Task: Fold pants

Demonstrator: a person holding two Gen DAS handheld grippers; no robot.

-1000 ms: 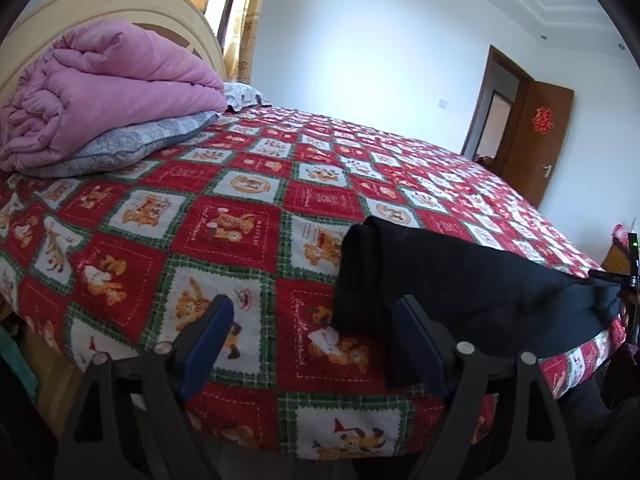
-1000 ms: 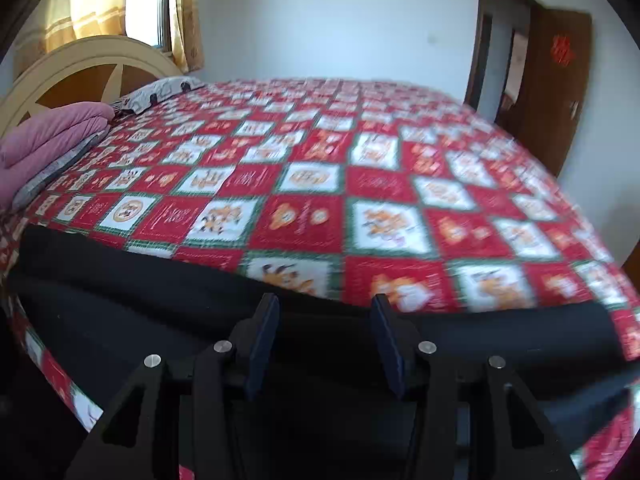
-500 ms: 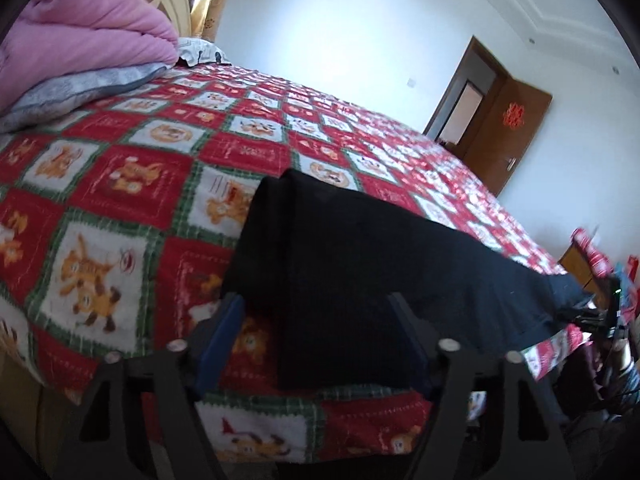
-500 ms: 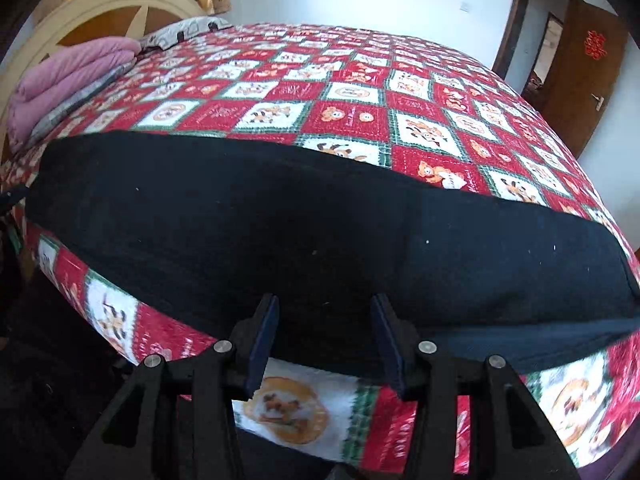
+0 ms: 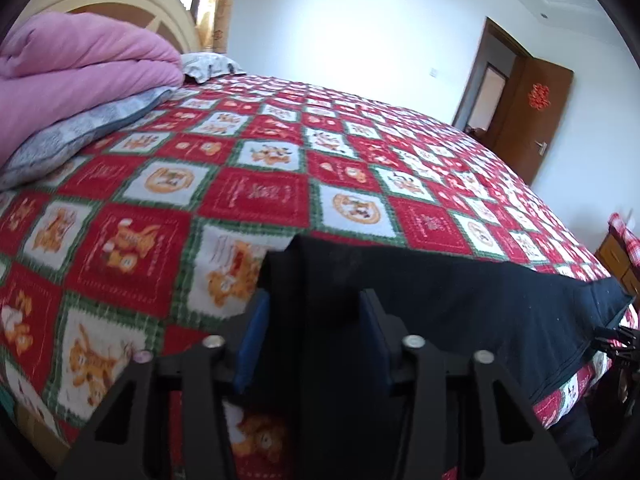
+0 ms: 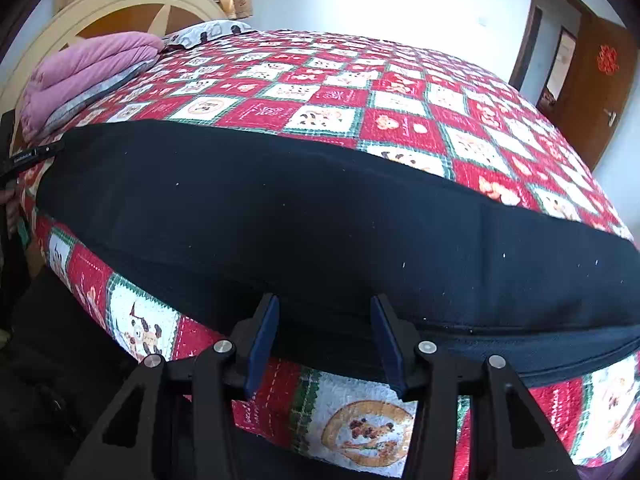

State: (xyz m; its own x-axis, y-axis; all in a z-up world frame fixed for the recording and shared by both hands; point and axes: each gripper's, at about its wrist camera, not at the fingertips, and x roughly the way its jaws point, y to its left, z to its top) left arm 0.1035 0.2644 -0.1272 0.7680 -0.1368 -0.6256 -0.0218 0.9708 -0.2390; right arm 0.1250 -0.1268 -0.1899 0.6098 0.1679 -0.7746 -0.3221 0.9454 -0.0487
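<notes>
Over the bed edge, left tongs (image 5: 314,312) have been closing around the pants (image 5: 460,312); right tongs (image 6: 326,322) stand apart.

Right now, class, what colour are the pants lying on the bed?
Black pants, plain; clearest in the right wrist view.

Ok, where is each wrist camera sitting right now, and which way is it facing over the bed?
Left wrist: sits on the left gripper at one end of the black pants, looking across the bed toward the door; its fingers, which have just been closing, straddle the pants' end.
Right wrist: sits on the right gripper at the bed's near side, looking over the pants' long edge toward the headboard; the edge lies between its fingers.
Shared: pants, bed, pink blanket, door.
</notes>
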